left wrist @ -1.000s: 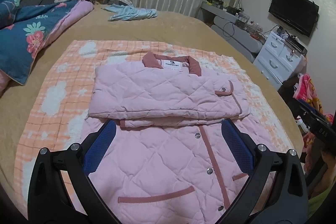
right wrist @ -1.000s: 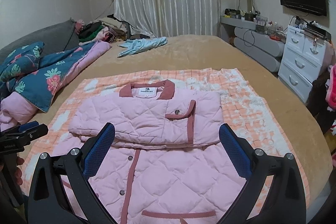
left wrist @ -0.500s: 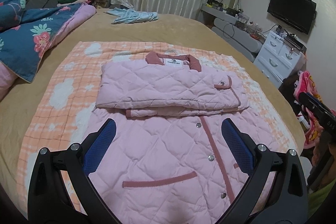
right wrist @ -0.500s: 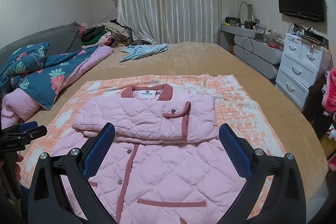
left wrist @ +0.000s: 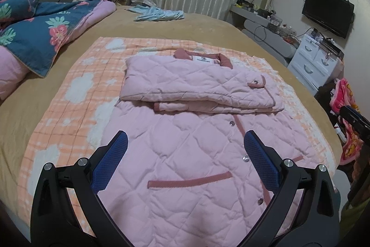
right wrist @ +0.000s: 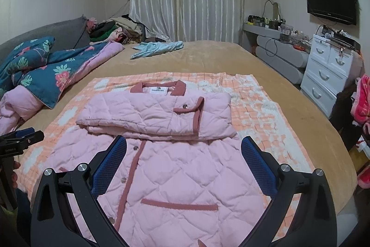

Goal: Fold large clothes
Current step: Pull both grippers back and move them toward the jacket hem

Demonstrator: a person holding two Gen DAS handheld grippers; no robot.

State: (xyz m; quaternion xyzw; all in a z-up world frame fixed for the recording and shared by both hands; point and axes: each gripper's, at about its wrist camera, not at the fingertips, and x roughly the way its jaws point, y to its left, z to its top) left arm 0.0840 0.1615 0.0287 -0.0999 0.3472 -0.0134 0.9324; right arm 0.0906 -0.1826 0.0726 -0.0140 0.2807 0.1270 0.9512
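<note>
A pink quilted jacket with dusty-rose trim lies flat on an orange checked blanket on the bed. Both sleeves are folded across its chest below the collar. My left gripper hovers open over the jacket's lower left half, holding nothing. In the right wrist view the same jacket fills the foreground, and my right gripper hangs open over its lower right half, also empty. The left gripper's tip shows at the left edge there; the right gripper's tip shows at the right edge of the left wrist view.
A blue floral quilt is heaped at the left of the bed. A light blue garment lies at the far end. White drawers, a grey desk and a wall television stand to the right, with bright clothes beside the bed.
Both grippers have drawn back and risen a little, so more of the jacket's lower part shows. The jacket has not moved. Both grippers stay open.
</note>
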